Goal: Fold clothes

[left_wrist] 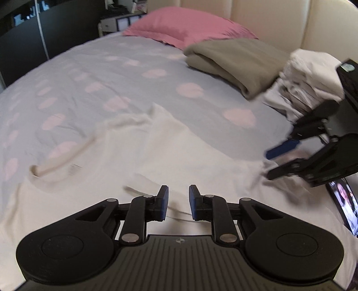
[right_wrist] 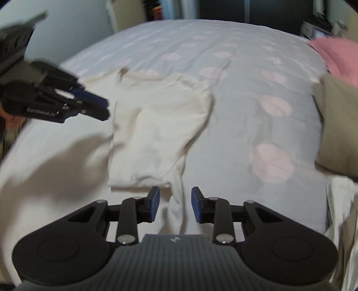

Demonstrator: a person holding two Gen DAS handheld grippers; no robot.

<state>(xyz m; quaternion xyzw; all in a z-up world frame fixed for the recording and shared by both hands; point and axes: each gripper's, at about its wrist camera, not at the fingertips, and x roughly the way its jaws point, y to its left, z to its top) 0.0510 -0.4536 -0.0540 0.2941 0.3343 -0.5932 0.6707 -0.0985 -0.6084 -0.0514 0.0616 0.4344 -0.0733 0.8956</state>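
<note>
The left tool (left_wrist: pixel 178 202) hangs low over a cream T-shirt (left_wrist: pixel 138 156) spread on the bed (left_wrist: pixel 89 73), its blue-padded fingers (left_wrist: pixel 164 201) parted with a clear gap and nothing between them. The shirt's neckline lies ahead and to the left of this tool, a sleeve straight ahead.

The right tool (right_wrist: pixel 175 204) is likewise apart at the fingers, gripping nothing; a narrow strip of the T-shirt (right_wrist: pixel 156 125) runs on the bed beneath the gap, and whether the pads touch it cannot be told. From the left wrist view the right tool (left_wrist: pixel 271 163) sits at the shirt's right edge, blurred.

Beyond it, to the right, a folded olive garment (left_wrist: pixel 235 60) lies beside a stack of white folded clothes (left_wrist: pixel 311 76), with a pink pillow (left_wrist: pixel 185 24) farther back against the headboard (left_wrist: pixel 279 20). A phone (left_wrist: pixel 344 206) with a lit screen lies at the bed's right edge.
</note>
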